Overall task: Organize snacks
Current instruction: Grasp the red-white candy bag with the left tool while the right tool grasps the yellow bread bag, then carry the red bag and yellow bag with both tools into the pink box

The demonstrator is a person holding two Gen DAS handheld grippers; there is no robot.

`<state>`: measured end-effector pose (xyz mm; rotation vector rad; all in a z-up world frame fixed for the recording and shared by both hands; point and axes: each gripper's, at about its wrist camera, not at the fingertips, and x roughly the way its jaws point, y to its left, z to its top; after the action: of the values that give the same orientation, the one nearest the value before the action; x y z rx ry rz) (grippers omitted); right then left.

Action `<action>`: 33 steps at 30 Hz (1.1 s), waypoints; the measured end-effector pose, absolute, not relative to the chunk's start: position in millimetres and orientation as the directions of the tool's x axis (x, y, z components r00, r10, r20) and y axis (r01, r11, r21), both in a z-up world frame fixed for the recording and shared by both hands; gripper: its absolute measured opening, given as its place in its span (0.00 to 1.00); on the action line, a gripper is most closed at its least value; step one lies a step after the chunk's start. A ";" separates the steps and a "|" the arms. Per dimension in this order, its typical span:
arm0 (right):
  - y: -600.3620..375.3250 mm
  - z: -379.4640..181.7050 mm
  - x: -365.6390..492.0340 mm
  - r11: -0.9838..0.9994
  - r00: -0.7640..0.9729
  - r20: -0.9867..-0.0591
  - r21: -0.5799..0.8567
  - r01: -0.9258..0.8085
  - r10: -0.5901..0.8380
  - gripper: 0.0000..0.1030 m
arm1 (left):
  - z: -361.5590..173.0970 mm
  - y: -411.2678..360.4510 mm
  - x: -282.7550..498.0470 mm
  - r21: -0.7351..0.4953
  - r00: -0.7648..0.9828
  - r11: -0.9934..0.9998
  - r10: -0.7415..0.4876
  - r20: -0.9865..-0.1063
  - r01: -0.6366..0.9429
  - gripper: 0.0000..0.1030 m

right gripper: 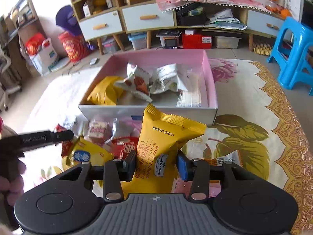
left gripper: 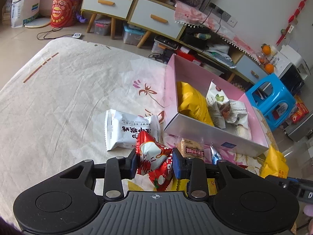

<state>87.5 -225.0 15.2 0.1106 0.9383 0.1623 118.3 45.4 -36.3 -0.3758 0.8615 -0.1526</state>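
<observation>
Gleaming crinkled red snack packet [left gripper: 154, 156]

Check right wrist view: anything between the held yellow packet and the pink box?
Nothing. The yellow packet in the right hand-held gripper rises directly before the pink box wall.

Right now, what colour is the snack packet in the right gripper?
Yellow packet with orange lettering, best seen in the right wrist view.

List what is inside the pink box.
The pink box holds a yellow packet, crumpled white wrappers and a pale flat packet; anything beneath them is hidden.
</observation>
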 end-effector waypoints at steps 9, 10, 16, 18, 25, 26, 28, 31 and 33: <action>-241.0 37.9 100.9 0.969 0.629 -0.746 0.243 -0.049 0.219 0.32 | -18.4 48.3 112.9 -0.381 0.663 0.925 -0.285 -0.692 -0.001 0.31; -242.6 40.1 103.8 0.966 0.635 -0.739 0.253 -0.045 0.224 0.32 | -14.0 47.0 113.1 -0.375 0.670 0.927 -0.282 -0.687 0.006 0.31; -254.8 51.7 124.6 0.936 0.688 -0.677 0.352 -0.007 0.260 0.32 | 13.7 38.8 116.9 -0.334 0.731 0.941 -0.265 -0.629 0.054 0.31; -259.8 50.0 133.5 0.912 0.703 -0.655 0.411 0.023 0.278 0.32 | 17.1 35.7 122.7 -0.322 0.739 0.945 -0.254 -0.624 0.054 0.31; -269.9 23.2 159.8 0.803 0.693 -0.639 0.577 0.147 0.332 0.32 | 15.5 18.4 152.5 -0.304 0.749 0.952 -0.229 -0.622 0.038 0.31; -271.5 20.4 161.9 0.788 0.691 -0.637 0.595 0.159 0.342 0.32 | 16.2 14.7 157.1 -0.297 0.753 0.954 -0.226 -0.618 0.043 0.31; -274.2 13.5 166.6 0.762 0.685 -0.638 0.621 0.187 0.352 0.32 | 17.0 7.7 165.6 -0.282 0.759 0.958 -0.224 -0.611 0.056 0.31; -279.4 3.4 171.7 0.733 0.687 -0.643 0.638 0.236 0.338 0.32 | 17.1 -3.9 182.2 -0.266 0.764 0.961 -0.227 -0.604 0.076 0.31; -281.9 -4.3 175.0 0.714 0.683 -0.650 0.647 0.268 0.333 0.33 | 16.2 -11.5 194.2 -0.259 0.768 0.961 -0.236 -0.595 0.095 0.31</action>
<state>175.0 -281.9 -4.3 0.7999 0.8417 0.0409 194.2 -11.5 16.2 -0.2196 0.6724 -0.1813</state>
